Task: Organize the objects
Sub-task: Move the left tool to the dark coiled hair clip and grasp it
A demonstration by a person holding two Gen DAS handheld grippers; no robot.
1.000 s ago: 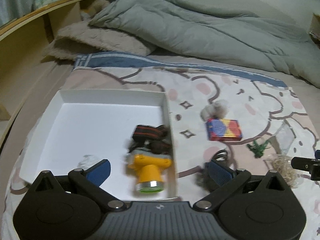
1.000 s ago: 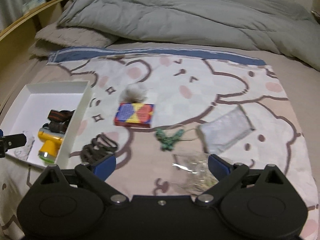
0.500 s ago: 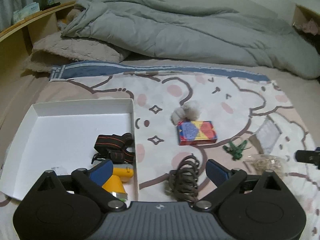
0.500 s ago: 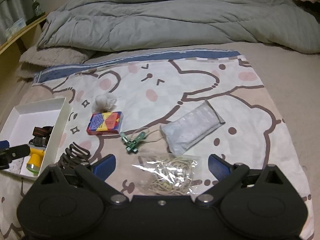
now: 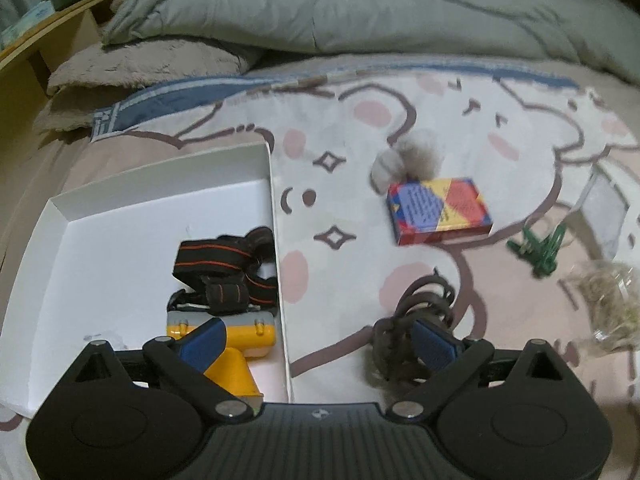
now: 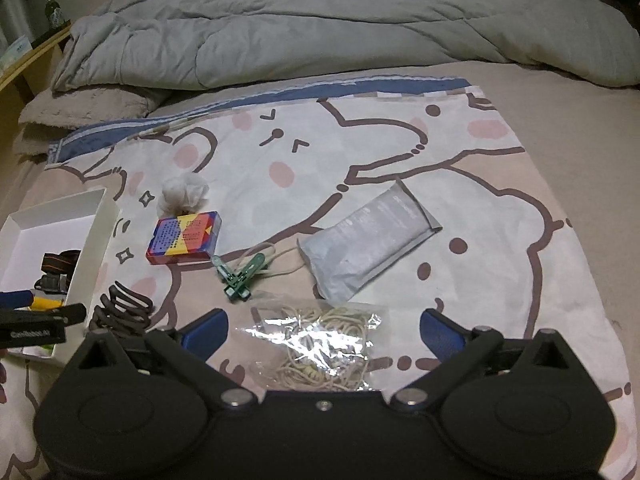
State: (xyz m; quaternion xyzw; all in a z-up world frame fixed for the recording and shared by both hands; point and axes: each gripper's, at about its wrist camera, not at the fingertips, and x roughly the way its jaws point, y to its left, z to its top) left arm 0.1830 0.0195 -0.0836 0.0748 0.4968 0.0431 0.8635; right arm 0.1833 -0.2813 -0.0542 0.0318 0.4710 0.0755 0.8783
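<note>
Bed surface: cartoon-print sheet (image 6: 400, 152) spread flat, grey duvet (image 6: 320, 32) bunched along the far edge, wooden shelf (image 5: 36, 52) at far left.

White tray (image 5: 120, 216) sits at the near-left; its right wall runs near-to-far. Inside, against that wall: yellow headlamp (image 5: 240, 344) with black-orange strap (image 5: 224, 268). Left half of the tray floor is bare.

Left gripper (image 5: 316, 344) hangs with jaws spread wide, nothing clamped. One blue pad is over the headlamp, the other over the dark coiled cord (image 5: 420, 316), which lies on the sheet just right of the tray wall (contact with the pad can't be judged).

Right gripper (image 6: 322, 332) also released, jaws wide, with the clear bag of rubber bands (image 6: 320, 344) between the pads, not pinched.

Loose on the sheet, mid-field: colourful card box (image 6: 184, 236), white-grey fluff ball (image 6: 184, 196) touching its far edge, green clips (image 6: 240, 276) on a thin string, grey pouch (image 6: 368, 240) to the right.

Far half of the sheet and its right margin are open.
</note>
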